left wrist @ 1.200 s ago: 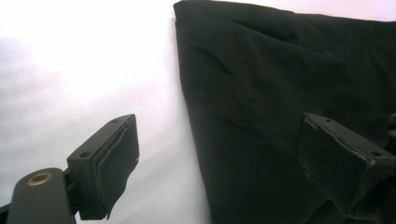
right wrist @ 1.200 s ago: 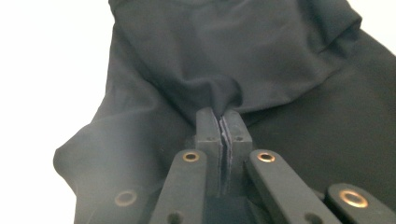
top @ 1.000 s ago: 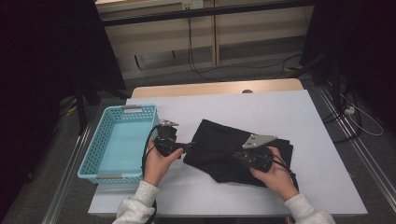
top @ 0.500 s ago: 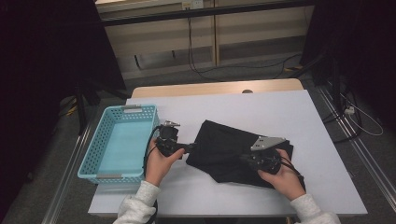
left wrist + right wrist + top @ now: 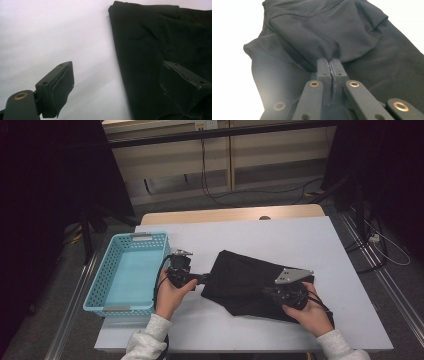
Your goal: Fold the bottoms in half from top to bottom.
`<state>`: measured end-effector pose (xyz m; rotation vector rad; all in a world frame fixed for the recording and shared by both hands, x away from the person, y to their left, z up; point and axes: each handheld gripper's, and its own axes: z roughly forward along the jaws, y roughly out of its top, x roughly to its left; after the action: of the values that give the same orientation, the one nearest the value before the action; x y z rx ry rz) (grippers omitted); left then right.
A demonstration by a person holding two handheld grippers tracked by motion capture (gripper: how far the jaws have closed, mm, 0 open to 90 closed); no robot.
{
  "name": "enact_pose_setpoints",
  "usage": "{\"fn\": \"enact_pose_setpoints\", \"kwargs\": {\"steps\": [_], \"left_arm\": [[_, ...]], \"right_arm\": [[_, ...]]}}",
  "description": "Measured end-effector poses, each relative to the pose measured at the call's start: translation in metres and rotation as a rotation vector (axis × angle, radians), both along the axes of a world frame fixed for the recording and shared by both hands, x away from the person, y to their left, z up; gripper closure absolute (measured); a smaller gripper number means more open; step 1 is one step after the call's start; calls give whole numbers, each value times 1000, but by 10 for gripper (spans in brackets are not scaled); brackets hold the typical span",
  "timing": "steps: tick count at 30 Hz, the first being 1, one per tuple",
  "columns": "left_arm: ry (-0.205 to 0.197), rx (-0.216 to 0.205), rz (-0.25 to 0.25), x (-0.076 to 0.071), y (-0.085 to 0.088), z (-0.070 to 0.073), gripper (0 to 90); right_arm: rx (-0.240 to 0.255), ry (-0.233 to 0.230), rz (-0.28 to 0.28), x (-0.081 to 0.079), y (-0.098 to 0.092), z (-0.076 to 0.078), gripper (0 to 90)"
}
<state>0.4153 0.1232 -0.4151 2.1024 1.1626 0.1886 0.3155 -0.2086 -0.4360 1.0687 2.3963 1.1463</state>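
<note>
A black cloth [image 5: 245,280] lies rumpled on the white table [image 5: 300,240], right of centre. My right gripper [image 5: 270,292] is at the cloth's near right part. In the right gripper view its jaws [image 5: 331,65] are shut on a raised fold of the black cloth [image 5: 317,32]. My left gripper [image 5: 205,279] is at the cloth's left edge and stands wide open. In the left gripper view [image 5: 120,86] the edge of the cloth [image 5: 150,50] runs between the jaws, one jaw over bare table, the other over the fabric, neither pressing on it.
A light blue plastic basket [image 5: 135,236] stands at the table's left side, next to my left hand. Bare table surface stretches behind and right of the cloth. Cables [image 5: 385,245] lie on the floor beyond the right edge.
My right gripper has shifted slightly right and toward the near edge, drawing the pinched fold with it. The left gripper has kept still and open.
</note>
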Motion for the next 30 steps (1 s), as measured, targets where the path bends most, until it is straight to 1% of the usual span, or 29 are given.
{"fn": "enact_pose_setpoints", "kwargs": {"steps": [4,5,6,15,18,19,20,25,30], "left_arm": [[5,0,-9,1,0,0,126],[-2,0,1,0,-1,-1,126],[0,1,0,1,-1,-1,126],[2,2,-1,0,-2,-1,126],[6,5,-5,0,-2,-2,126],[12,7,-14,0,-2,-2,126],[5,8,-4,0,-2,-2,126],[8,10,-4,0,-3,-3,126],[6,13,-3,0,-4,-3,126]], "right_arm": [[15,-7,-8,-3,-7,2,885],[14,-8,-12,-4,-8,3,884],[16,-6,-13,-5,-10,3,884],[0,1,-18,-11,-17,0,884],[6,-3,-22,-12,-21,2,884],[10,-6,-26,-13,-22,2,885],[10,-7,-30,-13,-24,3,885],[14,-2,-37,-17,-31,2,888],[11,-6,-35,-19,-33,3,894]]}}
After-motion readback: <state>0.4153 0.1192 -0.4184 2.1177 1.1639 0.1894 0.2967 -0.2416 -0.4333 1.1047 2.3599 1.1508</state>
